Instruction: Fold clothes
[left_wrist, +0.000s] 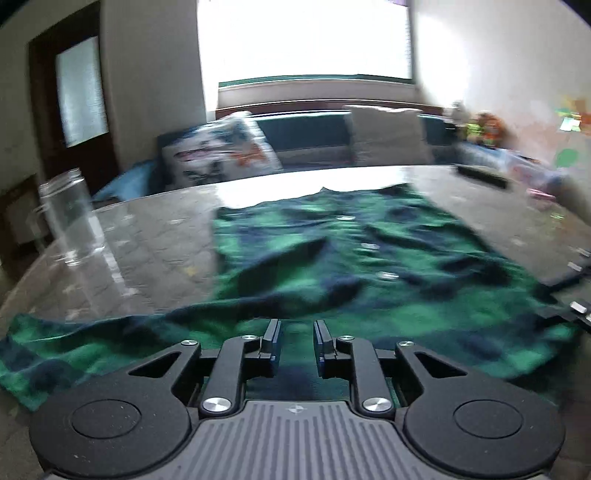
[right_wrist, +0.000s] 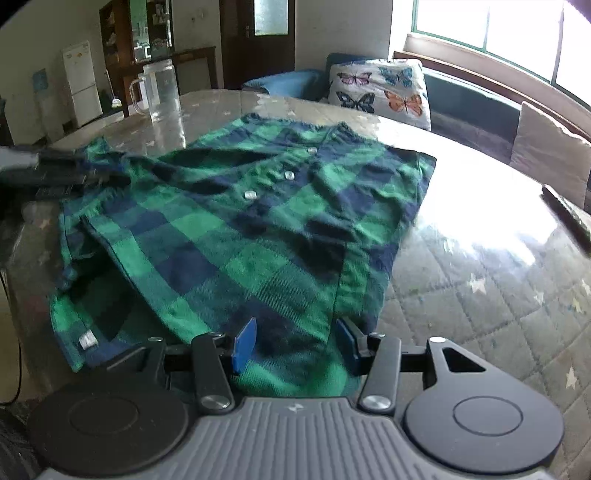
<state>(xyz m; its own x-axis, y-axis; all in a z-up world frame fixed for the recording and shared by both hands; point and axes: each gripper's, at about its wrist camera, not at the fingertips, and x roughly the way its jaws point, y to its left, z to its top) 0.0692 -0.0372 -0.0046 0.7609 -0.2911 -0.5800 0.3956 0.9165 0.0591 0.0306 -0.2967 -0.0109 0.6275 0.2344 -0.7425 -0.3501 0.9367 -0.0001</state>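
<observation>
One green-and-navy checked shirt (right_wrist: 236, 229) with three silver buttons lies rumpled on the table (right_wrist: 480, 258); the left gripper (left_wrist: 296, 341) stands narrowly open above the cloth, the right gripper (right_wrist: 295, 341) wider, both holding nothing.

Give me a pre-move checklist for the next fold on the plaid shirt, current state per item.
1. Shirt lies on the table, buttons up: ok.
2. Shirt flat: not ok, wrinkles across the front, and the sleeve on the left of the right wrist view is bunched.
3. Left gripper free of cloth: ok, narrow gap between the pads, nothing pinched.
4. Right gripper free: ok, jaws apart over the near edge, no cloth pressed.
5. Glass pitcher clear of the shirt: ok, it stands apart at the far corner.
6. Dark object at the table's right edge clear: ok, apart from the shirt.
</observation>
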